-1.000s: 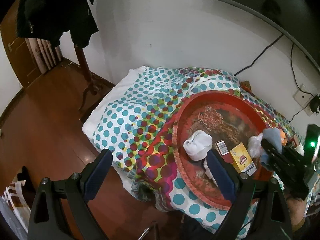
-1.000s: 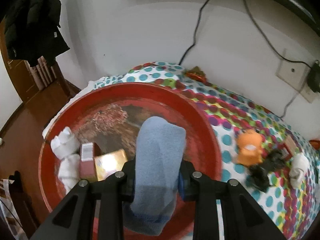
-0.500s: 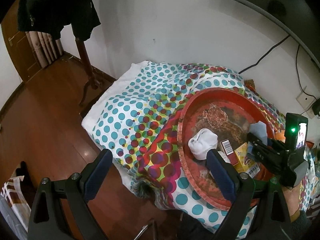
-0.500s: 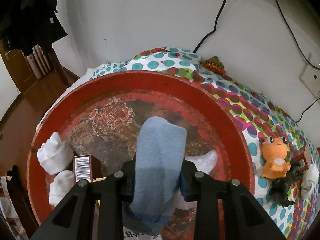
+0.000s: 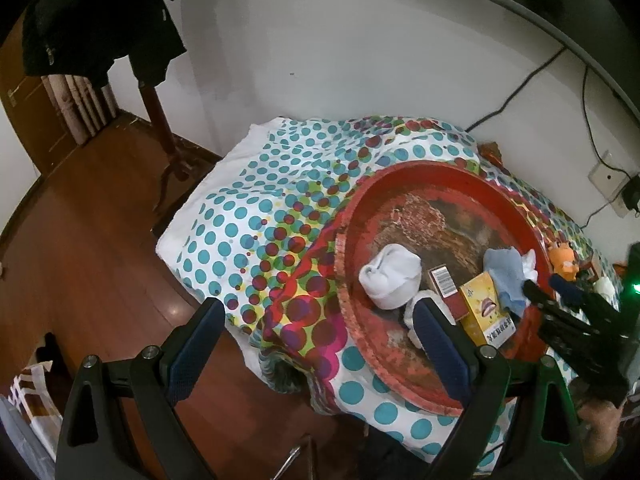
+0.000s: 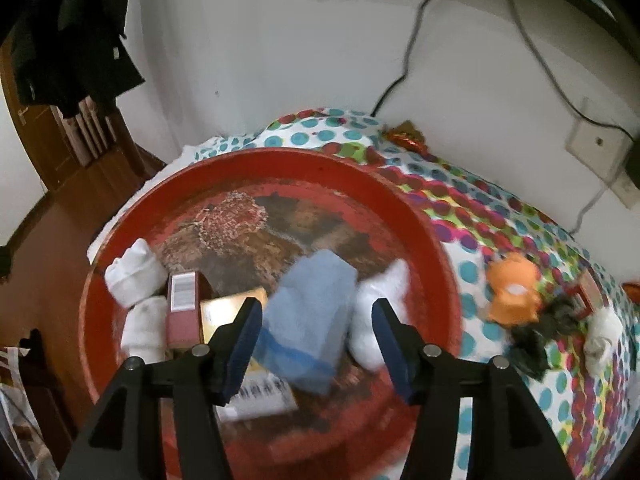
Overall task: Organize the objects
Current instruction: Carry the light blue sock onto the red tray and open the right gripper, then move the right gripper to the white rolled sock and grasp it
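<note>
A round red tray (image 6: pixel 280 160) sits on the dotted cloth and holds white socks (image 6: pixel 132 276), a maroon box (image 6: pixel 184 312) and a yellow box (image 6: pixel 224 308). A blue sock (image 6: pixel 308 312) lies in it against another white sock (image 6: pixel 380 320). My right gripper (image 6: pixel 316 344) hovers just above the blue sock; its jaws are opening and the pads stand off the fabric on both sides. From the left wrist the blue sock (image 5: pixel 506 276) shows past the yellow box (image 5: pixel 486 312). My left gripper (image 5: pixel 318 308) is open and empty over the tray's (image 5: pixel 400 168) near left rim.
On the cloth right of the tray lie an orange toy (image 6: pixel 514 292), a black bundle (image 6: pixel 536 336), a small red box (image 6: pixel 588 292) and a white sock (image 6: pixel 600 336). Cables and a socket (image 6: pixel 596 148) are on the wall. A dark coat (image 5: pixel 100 20) hangs over the wooden floor on the left.
The right gripper was shut on the blue sock; its jaws have spread and the sock now lies loose in the tray. The left gripper stays open and in place.
</note>
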`<state>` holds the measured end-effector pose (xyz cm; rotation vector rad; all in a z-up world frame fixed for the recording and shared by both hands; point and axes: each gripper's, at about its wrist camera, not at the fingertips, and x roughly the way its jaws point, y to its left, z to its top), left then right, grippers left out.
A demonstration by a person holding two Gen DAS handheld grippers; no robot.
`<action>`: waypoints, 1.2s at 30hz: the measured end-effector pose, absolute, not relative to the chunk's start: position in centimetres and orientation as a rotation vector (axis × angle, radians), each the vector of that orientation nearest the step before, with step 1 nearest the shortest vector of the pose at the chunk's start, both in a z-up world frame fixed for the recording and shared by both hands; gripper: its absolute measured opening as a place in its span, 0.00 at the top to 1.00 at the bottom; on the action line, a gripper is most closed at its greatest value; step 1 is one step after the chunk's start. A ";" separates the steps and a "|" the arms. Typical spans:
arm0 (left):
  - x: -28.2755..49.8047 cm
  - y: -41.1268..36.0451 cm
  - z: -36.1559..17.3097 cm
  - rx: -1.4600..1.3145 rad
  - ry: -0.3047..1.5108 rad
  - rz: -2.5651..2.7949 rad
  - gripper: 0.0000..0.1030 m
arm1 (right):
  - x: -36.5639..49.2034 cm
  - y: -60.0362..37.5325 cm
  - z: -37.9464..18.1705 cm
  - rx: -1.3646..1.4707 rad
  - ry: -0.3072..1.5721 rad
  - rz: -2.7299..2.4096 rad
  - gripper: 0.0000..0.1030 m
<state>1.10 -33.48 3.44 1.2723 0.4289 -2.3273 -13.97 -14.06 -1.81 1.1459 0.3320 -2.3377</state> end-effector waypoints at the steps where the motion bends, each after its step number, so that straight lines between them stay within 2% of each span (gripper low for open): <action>1: 1.1 -33.3 3.4 1.274 0.424 -2.332 0.09 | -13.8 -13.2 -1.6 1.141 0.321 -2.351 0.43; 9: 0.1 -30.6 3.1 1.319 0.355 -2.373 0.09 | -16.3 -1.2 -1.6 1.250 0.195 -2.580 0.42; 20: -1.4 -26.5 1.8 1.391 0.269 -2.470 0.09 | -22.5 14.0 -2.5 1.417 -0.094 -2.829 0.42; 29: -2.9 -21.9 0.8 1.449 0.179 -2.603 0.09 | -27.0 16.5 -5.2 1.496 -0.288 -2.820 0.41; 36: -6.2 -17.1 0.5 1.523 0.155 -2.684 0.09 | -28.7 15.8 -7.2 1.501 -0.251 -2.794 0.38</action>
